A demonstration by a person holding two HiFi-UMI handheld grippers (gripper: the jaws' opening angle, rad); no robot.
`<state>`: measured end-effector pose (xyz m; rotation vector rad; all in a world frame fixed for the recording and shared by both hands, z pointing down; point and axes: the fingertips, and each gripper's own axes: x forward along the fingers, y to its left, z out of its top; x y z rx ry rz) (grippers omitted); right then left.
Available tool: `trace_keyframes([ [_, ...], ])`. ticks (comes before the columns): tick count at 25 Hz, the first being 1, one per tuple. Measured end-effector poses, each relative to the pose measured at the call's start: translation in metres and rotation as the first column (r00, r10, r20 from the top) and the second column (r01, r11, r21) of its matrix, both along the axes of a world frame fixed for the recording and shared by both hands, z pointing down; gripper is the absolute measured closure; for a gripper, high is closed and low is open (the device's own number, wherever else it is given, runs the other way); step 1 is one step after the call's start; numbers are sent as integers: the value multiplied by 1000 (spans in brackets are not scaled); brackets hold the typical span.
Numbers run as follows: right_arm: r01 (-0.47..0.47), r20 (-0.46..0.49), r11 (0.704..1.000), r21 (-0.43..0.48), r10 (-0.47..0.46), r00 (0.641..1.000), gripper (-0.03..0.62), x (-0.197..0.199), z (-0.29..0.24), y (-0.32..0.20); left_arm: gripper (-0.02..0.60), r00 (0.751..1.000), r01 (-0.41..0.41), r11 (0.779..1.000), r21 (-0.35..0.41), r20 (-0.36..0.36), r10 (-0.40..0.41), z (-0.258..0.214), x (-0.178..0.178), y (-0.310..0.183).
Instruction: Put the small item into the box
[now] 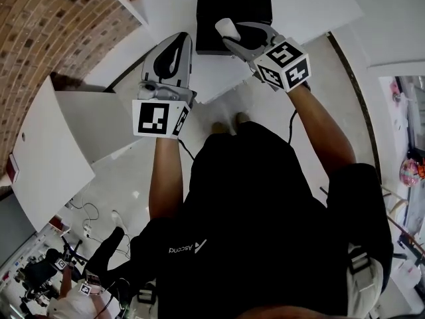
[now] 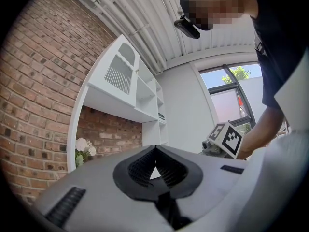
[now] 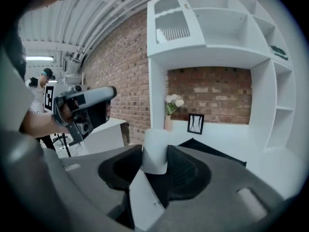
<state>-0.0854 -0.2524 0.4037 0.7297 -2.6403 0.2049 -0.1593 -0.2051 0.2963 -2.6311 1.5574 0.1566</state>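
A black box (image 1: 249, 5) lies on the white counter (image 1: 312, 12) ahead of me. My right gripper (image 1: 229, 37) hangs over the box's near edge, shut on a small white cylinder (image 1: 226, 26). In the right gripper view the cylinder (image 3: 155, 151) stands upright between the dark pads, and the box (image 3: 212, 150) shows just beyond them. My left gripper (image 1: 178, 42) is to the left of the box, above the counter's near edge, with nothing in it. In the left gripper view its jaws (image 2: 154, 154) meet at the tips, and the right gripper's marker cube (image 2: 227, 138) shows at the right.
A white shelf unit (image 3: 207, 28) stands against a brick wall (image 1: 40, 38). A vase of white flowers (image 3: 173, 103) and a small framed picture (image 3: 195, 123) stand at the back of the counter. A white cabinet (image 1: 60, 145) is at my left. Another person (image 1: 73, 291) is at lower left.
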Motion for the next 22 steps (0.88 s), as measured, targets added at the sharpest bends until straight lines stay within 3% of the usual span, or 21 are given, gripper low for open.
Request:
trace_keyframes([
  [12, 1, -287, 974, -225, -67, 956, 427, -9, 96, -41, 583, 999, 39, 998, -39, -14, -39, 19, -7, -26],
  [22, -108, -446, 935, -338, -58, 893, 427, -5, 148, -65, 583, 997, 66, 995, -73, -25, -68, 35, -22, -38],
])
